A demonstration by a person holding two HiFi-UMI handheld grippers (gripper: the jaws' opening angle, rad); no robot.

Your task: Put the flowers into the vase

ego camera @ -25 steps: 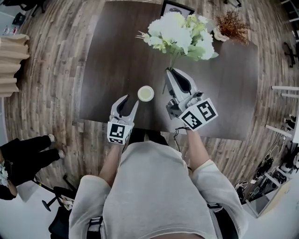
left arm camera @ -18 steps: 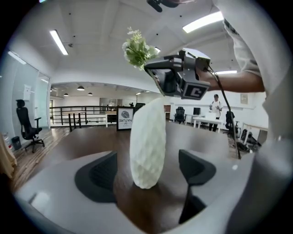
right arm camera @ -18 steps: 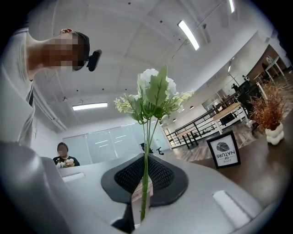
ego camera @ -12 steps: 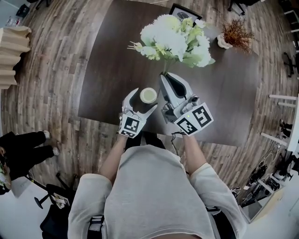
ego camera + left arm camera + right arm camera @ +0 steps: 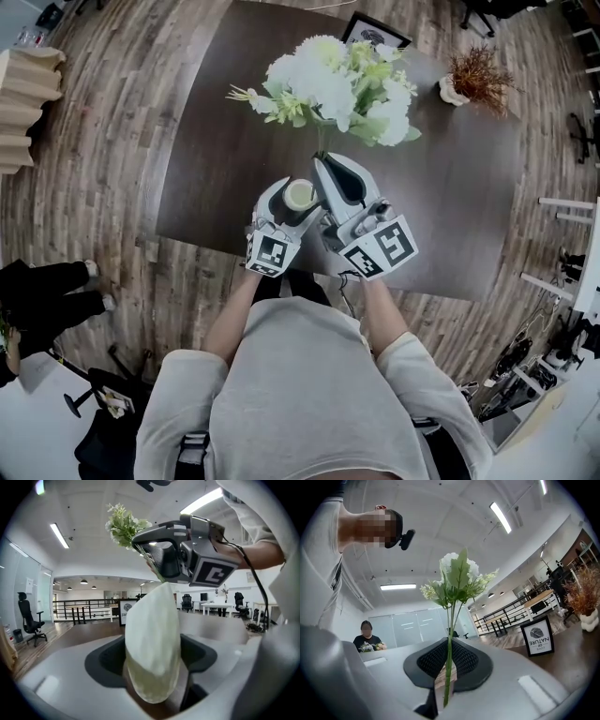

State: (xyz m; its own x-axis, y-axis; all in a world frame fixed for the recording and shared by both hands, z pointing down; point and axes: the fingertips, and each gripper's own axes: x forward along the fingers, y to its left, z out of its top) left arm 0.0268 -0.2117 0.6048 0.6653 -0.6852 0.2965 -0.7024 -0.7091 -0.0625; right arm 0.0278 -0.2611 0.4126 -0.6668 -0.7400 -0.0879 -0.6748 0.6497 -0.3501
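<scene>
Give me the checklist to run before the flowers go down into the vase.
1. Flowers held: right hand-held gripper shut on the stems: ok.
2. Vase steadied: left hand-held gripper, its jaws have just been closing, vase between them, pads against its sides: ok.
3. Vase mouth uncovered in the head view: ok.
4. Stem ends over the mouth: cannot tell, hidden.
5. Picture frame and dried plant apart from the vase: ok.

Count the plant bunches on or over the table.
2: white flowers, stems clamped in the right gripper; a dried brown plant at the far corner of the table. None looks hidden.
</scene>
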